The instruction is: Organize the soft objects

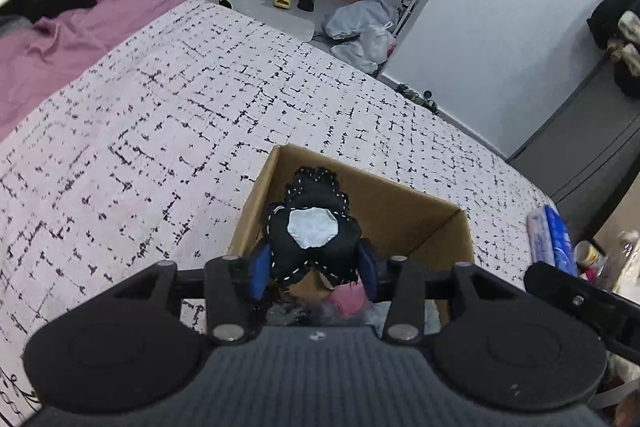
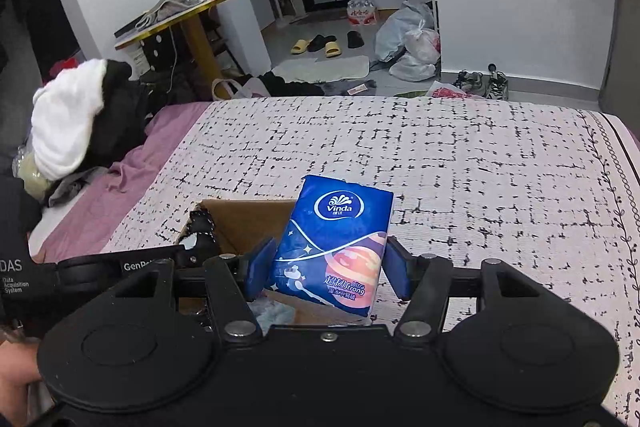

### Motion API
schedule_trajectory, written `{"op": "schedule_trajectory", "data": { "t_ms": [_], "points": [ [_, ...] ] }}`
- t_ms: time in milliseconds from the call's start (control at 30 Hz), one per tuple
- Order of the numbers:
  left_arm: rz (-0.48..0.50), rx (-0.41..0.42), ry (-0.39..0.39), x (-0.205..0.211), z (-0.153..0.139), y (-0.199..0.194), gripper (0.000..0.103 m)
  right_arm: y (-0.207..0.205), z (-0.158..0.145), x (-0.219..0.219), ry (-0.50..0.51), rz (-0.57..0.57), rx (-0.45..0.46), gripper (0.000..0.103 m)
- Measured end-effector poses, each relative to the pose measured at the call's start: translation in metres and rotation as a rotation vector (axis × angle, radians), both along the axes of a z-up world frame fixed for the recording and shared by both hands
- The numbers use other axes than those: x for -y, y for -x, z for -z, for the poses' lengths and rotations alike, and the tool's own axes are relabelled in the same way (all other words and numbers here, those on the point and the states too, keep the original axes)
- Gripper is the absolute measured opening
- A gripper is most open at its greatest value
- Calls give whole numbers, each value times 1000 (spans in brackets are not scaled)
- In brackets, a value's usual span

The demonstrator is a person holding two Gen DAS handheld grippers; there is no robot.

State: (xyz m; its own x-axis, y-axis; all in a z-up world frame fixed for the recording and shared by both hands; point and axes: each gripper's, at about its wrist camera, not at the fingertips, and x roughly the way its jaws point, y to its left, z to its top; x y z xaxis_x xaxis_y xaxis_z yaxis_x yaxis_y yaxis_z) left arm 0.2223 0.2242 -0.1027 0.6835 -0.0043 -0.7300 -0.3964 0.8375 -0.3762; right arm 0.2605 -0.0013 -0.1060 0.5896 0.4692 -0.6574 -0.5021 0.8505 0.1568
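Observation:
My left gripper (image 1: 314,267) is shut on a black plush toy (image 1: 312,231) with white stitching and a white patch, held over the open cardboard box (image 1: 400,203) on the bed. Pink and pale soft items (image 1: 348,301) lie inside the box. My right gripper (image 2: 326,269) is shut on a blue Vinda tissue pack (image 2: 336,243), held over the right side of the same box (image 2: 240,223). The black toy (image 2: 200,227) and the left gripper's body show at the left of the right wrist view. The tissue pack (image 1: 550,235) shows at the right edge of the left wrist view.
The bed has a white black-checked cover (image 2: 460,163) and a pink sheet (image 1: 60,39) on the left. A pile of white and black clothes (image 2: 76,115) lies at the bed's left. A yellow-edged table (image 2: 188,15), slippers and plastic bags stand beyond on the floor.

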Motion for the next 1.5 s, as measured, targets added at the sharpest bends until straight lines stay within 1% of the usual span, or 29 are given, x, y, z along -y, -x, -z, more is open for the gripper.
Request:
{"op": "schedule_trajectory", "data": {
  "t_ms": [67,200,267,333,433,500,533,600,733,833,867,933,1033,1167,1300,1367,1400,1433,1500],
  "points": [
    [-4,20,19,-5,-4,7,51,0,-1,-9,15,-11,-1,57],
    [-11,60,31,-12,-19,18,55,-1,-2,-28,31,-36,-15,57],
    [-55,75,26,-18,-25,25,63,-2,-2,-37,42,-43,-23,57],
    [-93,95,31,-25,-30,35,65,-3,-2,-46,60,-50,-24,57],
    [-99,109,49,-34,-38,43,66,-7,-3,-57,83,-70,-29,57],
    [-99,111,54,-40,-43,48,67,-11,-5,-62,89,-75,-44,57],
    [-101,112,56,-43,-45,50,70,-12,-5,-64,91,-79,-52,57],
    [-106,117,60,-47,-48,53,70,-14,-6,-68,90,-82,-75,57],
    [-89,120,70,-47,-51,56,70,-15,0,-76,101,-86,-113,57],
    [-74,122,61,-42,-55,56,70,-18,9,-79,139,-68,-127,60],
    [-70,123,61,-41,-55,57,70,-19,9,-79,146,-53,-129,62],
    [-60,126,60,-39,-56,59,70,-22,7,-74,144,-18,-124,71],
    [-57,118,57,-38,-57,58,70,-21,-4,-63,106,3,-115,75],
    [-45,111,53,-35,-60,59,70,-13,-19,-49,97,14,-94,76],
    [-25,108,18,-27,-73,63,71,-2,-35,-32,70,24,-79,78],
    [-16,104,1,-22,-80,65,76,2,-42,-25,59,27,-77,81],
    [-15,106,-8,-18,-84,67,83,6,-45,-21,55,25,-77,82],
    [-13,109,-20,-14,-88,69,86,9,-47,-18,49,24,-77,82],
    [8,104,-47,-5,-96,73,89,17,-53,-11,31,24,-75,84]
  ]
}}
